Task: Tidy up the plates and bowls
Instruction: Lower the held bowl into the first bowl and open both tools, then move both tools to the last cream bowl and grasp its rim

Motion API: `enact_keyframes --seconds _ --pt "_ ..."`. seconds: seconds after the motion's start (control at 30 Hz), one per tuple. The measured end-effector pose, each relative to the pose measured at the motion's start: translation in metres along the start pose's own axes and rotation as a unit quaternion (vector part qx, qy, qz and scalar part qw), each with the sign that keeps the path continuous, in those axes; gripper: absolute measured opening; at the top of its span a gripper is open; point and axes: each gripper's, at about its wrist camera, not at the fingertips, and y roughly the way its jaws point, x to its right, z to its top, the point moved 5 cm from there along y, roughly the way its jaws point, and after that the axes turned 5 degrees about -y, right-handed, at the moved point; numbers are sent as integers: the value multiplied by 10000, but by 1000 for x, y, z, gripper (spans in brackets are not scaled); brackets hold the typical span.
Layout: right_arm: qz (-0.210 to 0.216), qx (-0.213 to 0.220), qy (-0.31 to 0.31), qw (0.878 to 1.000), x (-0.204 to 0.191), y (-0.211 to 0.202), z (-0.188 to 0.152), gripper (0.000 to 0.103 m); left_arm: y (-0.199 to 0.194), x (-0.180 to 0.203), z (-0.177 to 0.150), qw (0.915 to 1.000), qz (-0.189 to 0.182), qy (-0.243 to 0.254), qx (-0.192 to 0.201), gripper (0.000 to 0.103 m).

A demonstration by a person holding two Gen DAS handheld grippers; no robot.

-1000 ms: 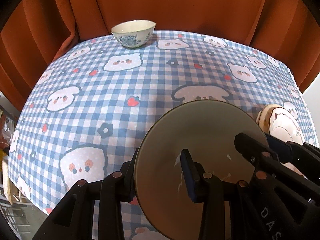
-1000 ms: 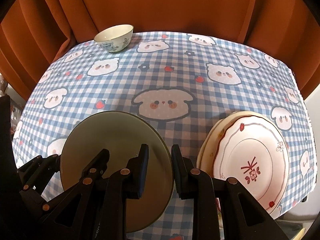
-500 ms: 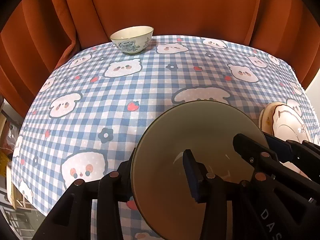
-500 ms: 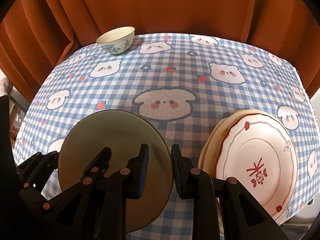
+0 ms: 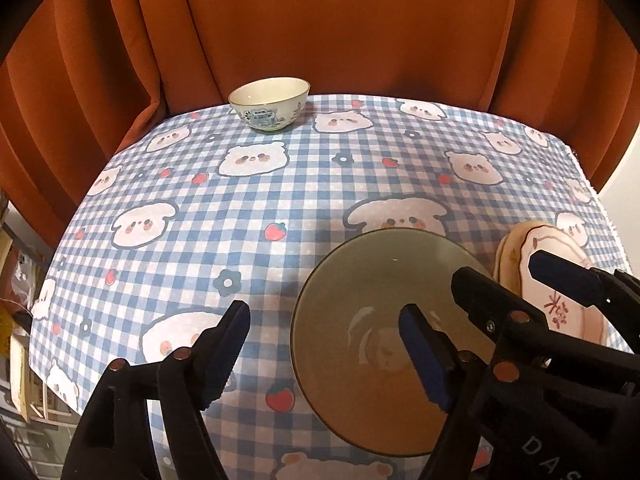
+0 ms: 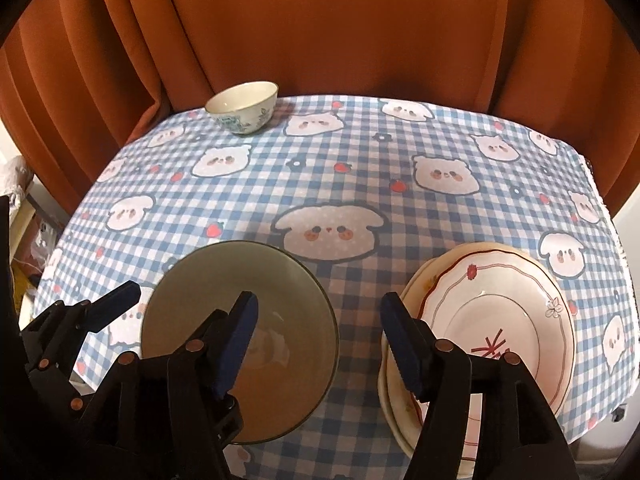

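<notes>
A shallow grey-green glass dish (image 5: 384, 292) (image 6: 240, 280) rests on the checked tablecloth (image 5: 280, 184) near its front edge. My left gripper (image 5: 324, 340) straddles the dish's left rim; its jaws are opening and the pads stand clear of the glass. My right gripper (image 6: 320, 332) straddles the right rim, jaws likewise opening, touching nothing. The right gripper (image 5: 516, 280) also shows over the dish's right side in the left wrist view. A stack of cream, red-trimmed plates (image 6: 500, 320) (image 5: 512, 252) lies just right of the dish. A small patterned white bowl (image 5: 268, 108) (image 6: 242, 108) stands at the far left.
The blue-and-white cloth with bear and strawberry prints (image 6: 360, 168) covers the whole table. An orange curtain (image 5: 320, 32) hangs close behind the far edge. Cluttered shelving shows past the table's left side (image 5: 16, 340).
Both grippers were shut on the dish's rim and have now opened, letting it go onto the cloth. The left gripper has lifted slightly, so the far bowl sits lower in view.
</notes>
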Motion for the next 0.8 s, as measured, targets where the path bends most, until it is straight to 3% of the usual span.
enact_keyframes --seconds 0.4,0.8 --pt "-55 -14 220 9997 -13 2 39 69 8 -18 42 9998 -176 69 -3 80" --pt "-151 111 373 9991 -39 21 109 72 19 -57 109 9995 -228 110 167 81"
